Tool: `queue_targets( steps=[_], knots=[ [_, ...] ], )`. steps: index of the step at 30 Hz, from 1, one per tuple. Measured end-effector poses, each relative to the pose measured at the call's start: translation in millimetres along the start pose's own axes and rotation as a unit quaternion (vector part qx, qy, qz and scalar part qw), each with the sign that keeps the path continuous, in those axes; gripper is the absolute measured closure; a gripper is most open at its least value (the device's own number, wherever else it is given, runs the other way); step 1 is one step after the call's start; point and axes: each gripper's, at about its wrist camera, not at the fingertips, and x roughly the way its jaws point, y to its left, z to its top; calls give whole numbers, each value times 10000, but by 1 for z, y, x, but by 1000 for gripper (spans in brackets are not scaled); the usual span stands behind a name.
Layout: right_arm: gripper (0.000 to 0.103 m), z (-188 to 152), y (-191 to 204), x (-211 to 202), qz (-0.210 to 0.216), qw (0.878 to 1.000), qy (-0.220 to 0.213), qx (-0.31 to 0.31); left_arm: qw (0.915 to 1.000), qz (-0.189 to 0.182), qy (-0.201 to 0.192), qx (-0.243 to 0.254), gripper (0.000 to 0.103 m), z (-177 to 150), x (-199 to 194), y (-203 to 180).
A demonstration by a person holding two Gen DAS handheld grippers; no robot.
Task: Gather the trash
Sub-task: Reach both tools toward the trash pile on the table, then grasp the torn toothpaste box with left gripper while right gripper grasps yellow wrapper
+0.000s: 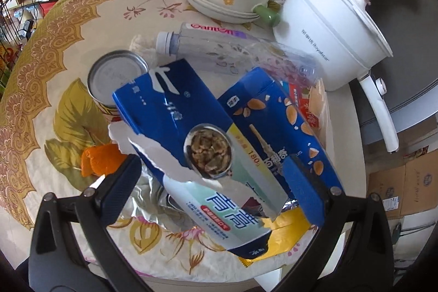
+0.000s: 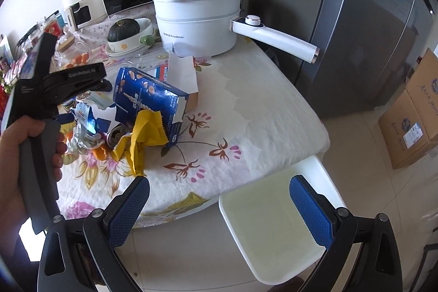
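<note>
1. The trash is seen still heaped on the table (image 2: pixel 260 106), near its left edge: torn carton (image 1: pixel 175 111), blue box (image 1: pixel 276 125), bottle (image 1: pixel 219 45), can (image 1: pixel 115 75), yellow wrapper (image 2: pixel 145 133), peel (image 1: pixel 98 160).
2. The left gripper (image 1: pixel 210 190) is held wide over the carton; nothing is gripped.
3. The right gripper (image 2: pixel 219 210) is held wide and empty, off the front edge.
4. No collected piece is shown, so the task is judged barely begun.
</note>
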Motion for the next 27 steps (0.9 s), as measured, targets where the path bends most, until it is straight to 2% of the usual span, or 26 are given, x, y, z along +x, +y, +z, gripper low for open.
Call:
queue_targets(
  steps=[2,3,5,8,10,12,16,21,27],
  knots=[
    [0,-1,-3,3,-32,10000,32,41,9999,-127,66,-54,2,0,4,3],
    [0,-1,-4,4,-37,10000,49,62,9998,-175,26,-16,7,0,2,5],
    [0,-2,-7,8,-47,9999,91,111,9993,-364,-10,86,19,-1,-2,7],
    [0,-2,-10,13,-37,9997,138,179,9970,-704,140,277,37,-1,-5,11],
    [0,-2,-10,15,9,9996,173,237,9943,-975,243,346,53,-3,-7,15],
    [0,-2,-8,16,78,9994,191,283,9913,-1208,311,423,63,-5,-10,19],
    [0,-2,2,16,166,9994,166,266,9857,-1426,157,881,71,-10,-30,21],
    [0,2,14,19,221,9994,119,227,9784,-1630,-77,1271,75,-15,-59,29],
    [1,9,27,29,594,9973,139,417,9725,-1865,-470,1309,76,-22,-88,64]
  ],
)
